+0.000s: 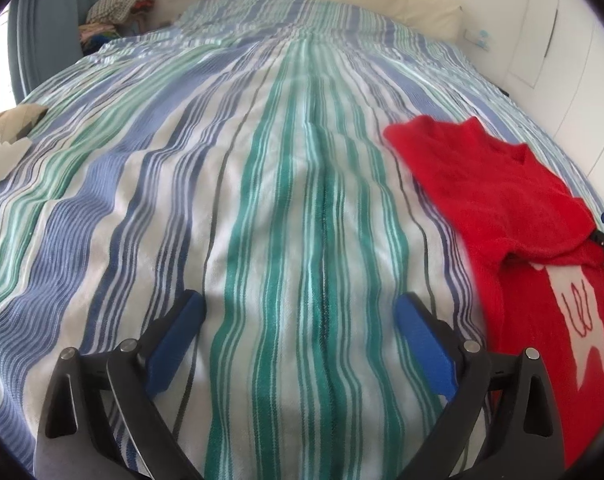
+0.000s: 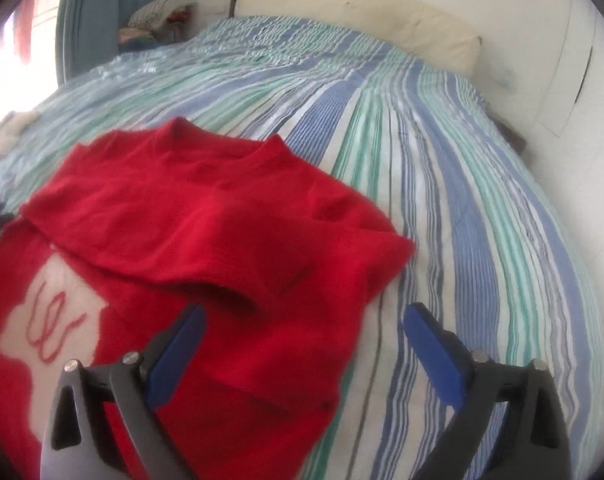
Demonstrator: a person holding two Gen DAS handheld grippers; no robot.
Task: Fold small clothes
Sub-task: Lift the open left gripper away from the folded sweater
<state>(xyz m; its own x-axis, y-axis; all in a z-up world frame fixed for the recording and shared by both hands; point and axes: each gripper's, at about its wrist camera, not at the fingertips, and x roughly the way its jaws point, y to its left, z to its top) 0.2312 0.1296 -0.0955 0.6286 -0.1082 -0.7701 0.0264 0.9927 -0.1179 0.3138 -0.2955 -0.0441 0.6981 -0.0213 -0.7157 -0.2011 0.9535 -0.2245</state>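
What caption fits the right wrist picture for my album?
Open right gripper hovers over a partly folded red sweater lying on a striped bedspread.

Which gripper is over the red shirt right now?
The right gripper: its open jaws frame the red shirt. The left gripper, also open, has only striped bedspread between its fingers.

Left wrist view angled down close over the striped bedspread, facing the headboard, red sweater at its right edge, right wrist view likewise, closer over the sweater, both sharing sweater, bedspread, pillow
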